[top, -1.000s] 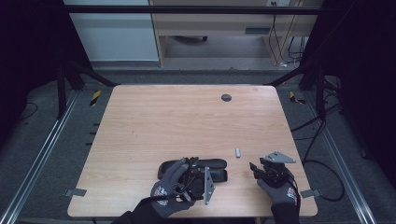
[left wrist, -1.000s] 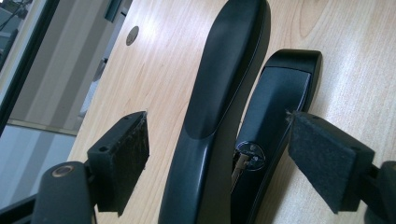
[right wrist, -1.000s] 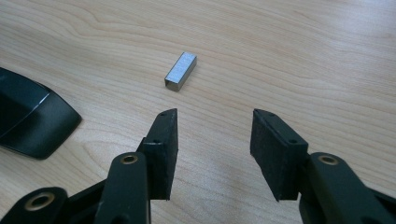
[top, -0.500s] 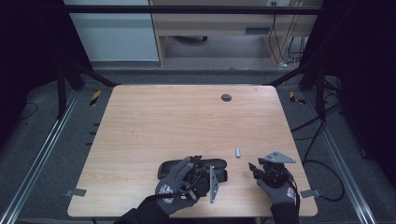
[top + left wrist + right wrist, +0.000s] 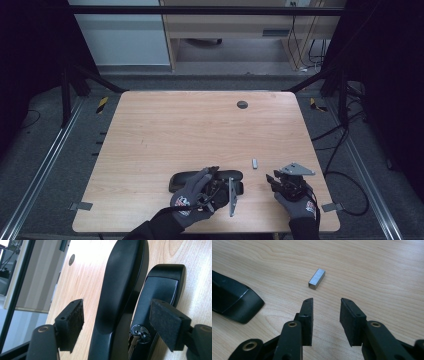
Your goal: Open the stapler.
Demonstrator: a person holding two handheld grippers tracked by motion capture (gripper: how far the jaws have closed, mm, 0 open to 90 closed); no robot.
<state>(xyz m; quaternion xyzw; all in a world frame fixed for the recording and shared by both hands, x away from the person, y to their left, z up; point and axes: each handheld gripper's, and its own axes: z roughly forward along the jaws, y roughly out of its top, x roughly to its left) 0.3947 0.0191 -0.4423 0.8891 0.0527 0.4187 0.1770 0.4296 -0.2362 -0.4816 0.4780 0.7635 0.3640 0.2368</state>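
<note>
Left hand: the gloved left hand (image 5: 192,199) is lying low over the near part of the wooden table (image 5: 165,135), palm down, carrying the left gripper (image 5: 117,317) pointed along the black door handle (image 5: 206,180).
Left gripper fingers: its jaws are standing one on each side of the door handle's lever and have just been closing; the lever is sitting between the pads (image 5: 73,323), and a gap is showing beside the left pad, so they are not pressing yet.
Black door handle: it is lying flat just beyond the left hand; the left gripper view is showing a long curved lever (image 5: 120,290) beside a flatter plate with a keyhole (image 5: 140,333).
Right hand: the gloved right hand (image 5: 296,204) is resting right of the door handle, well apart from it, holding the right gripper (image 5: 326,315) level and aimed at the table.
Right gripper fingers: half-wide, having just been narrowing, with nothing between them.
Metal block: a small grey rectangular block (image 5: 317,278) is lying just ahead of the right gripper, between it and the door handle's end (image 5: 232,302).
Round grommet: a dark grommet (image 5: 242,105) is sitting far beyond the door handle, near the far edge.
</note>
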